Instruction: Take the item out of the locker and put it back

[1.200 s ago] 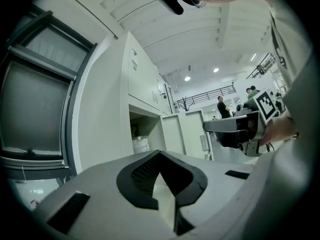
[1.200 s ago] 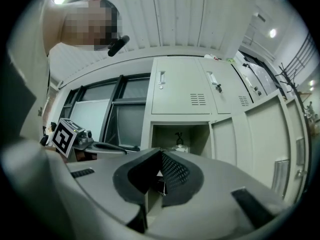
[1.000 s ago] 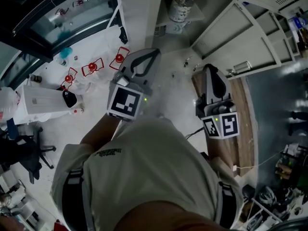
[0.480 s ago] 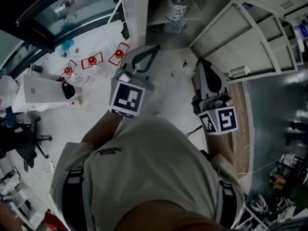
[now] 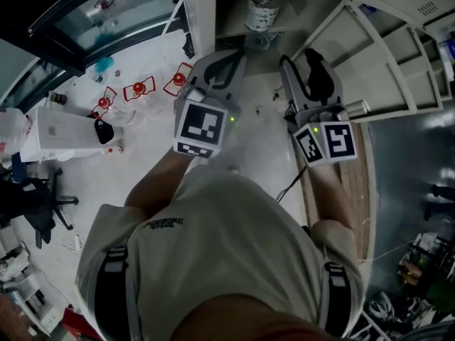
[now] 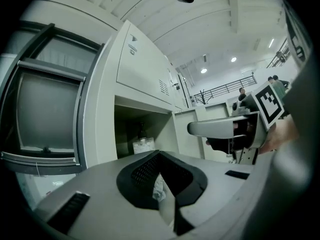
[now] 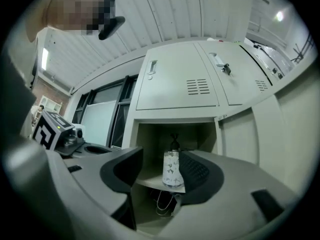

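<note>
A clear bottle with a white patterned label and dark cap [image 5: 261, 9] [image 7: 171, 169] stands upright on the shelf [image 7: 147, 183] of the open locker. In the left gripper view the bottle [image 6: 143, 143] shows small and far off. My right gripper [image 5: 300, 57] [image 7: 161, 156] points at the locker mouth, short of the bottle; its jaws are opening and hold nothing, the bottle showing through the gap at a distance. My left gripper [image 5: 233, 54] [image 6: 161, 156] hovers beside it at the left, shut and empty.
The locker door [image 5: 370, 55] swings open to the right of my right gripper. Loose wires [image 7: 162, 201] hang under the shelf. Red stands [image 5: 138, 89], a white box [image 5: 64, 133] and a chair [image 5: 35, 204] sit on the floor at the left.
Both grippers have moved forward toward the open locker. The right gripper's jaws, closed before, now stand apart.
</note>
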Motion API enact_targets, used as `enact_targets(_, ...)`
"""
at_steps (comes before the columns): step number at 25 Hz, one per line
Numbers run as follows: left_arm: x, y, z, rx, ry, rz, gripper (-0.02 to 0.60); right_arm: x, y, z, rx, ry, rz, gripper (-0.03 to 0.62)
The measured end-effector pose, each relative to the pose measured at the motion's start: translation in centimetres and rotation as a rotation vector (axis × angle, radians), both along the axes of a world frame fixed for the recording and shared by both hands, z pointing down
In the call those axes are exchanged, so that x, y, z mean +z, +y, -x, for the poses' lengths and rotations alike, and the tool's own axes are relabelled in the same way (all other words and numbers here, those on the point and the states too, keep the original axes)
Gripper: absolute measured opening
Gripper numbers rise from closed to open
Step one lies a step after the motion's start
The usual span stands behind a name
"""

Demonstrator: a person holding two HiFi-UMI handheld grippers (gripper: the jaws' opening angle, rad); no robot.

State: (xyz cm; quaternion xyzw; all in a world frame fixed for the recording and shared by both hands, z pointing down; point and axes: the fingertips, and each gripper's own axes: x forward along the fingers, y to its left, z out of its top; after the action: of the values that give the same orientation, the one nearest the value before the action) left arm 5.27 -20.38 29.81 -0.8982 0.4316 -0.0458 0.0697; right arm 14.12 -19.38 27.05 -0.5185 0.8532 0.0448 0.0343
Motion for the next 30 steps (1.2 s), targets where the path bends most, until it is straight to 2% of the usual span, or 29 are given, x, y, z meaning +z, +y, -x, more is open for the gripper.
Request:
enact_targets(5,-0.9,-1.7,-0.1,-0.014,0.0,-0.017,0.012,-0.1,-5.0,1.2,0.001,0.006,0.018,0.295)
enact_targets(10,-1.9,-3.3,-0.2,-0.031,0.01,-0.032,0.012,1.2,-10.1,2.3,0.025,0.041,0.07,0.337)
enact_targets(11,-1.8,-3.4,-0.4,-0.032,0.01,-0.031,0.012,1.7,-11.0,2.4,0.028,0.045,0.086,0.337)
enact_targets(13,-1.6,-3.8,-0.7,-0.033,0.013,-0.019,0.012,2.8,-12.8,2.8,0.034,0.051,0.119,0.387)
enact_targets(15,-1.2,-4.2,-0.9,-0.036,0.02,-0.004,0.012,3.9,-14.5,3.1,0.041,0.054,0.15,0.394)
enact_targets(16,-1.0,-4.3,-1.1,-0.039,0.021,0.001,0.012,4.5,-15.2,3.2,0.042,0.055,0.164,0.417)
enact_targets(24,0.8,-5.1,-1.7,-0.046,0.019,0.037,0.012,7.8,-18.8,4.7,0.018,0.067,0.243,0.417)
enact_targets(27,1.1,-5.0,-1.4,-0.047,0.019,0.046,0.012,7.8,-19.1,4.9,0.023,0.063,0.245,0.374)
enact_targets(30,1.2,-5.0,-1.2,-0.045,0.018,0.044,0.012,7.8,-19.2,4.9,0.025,0.062,0.237,0.371)
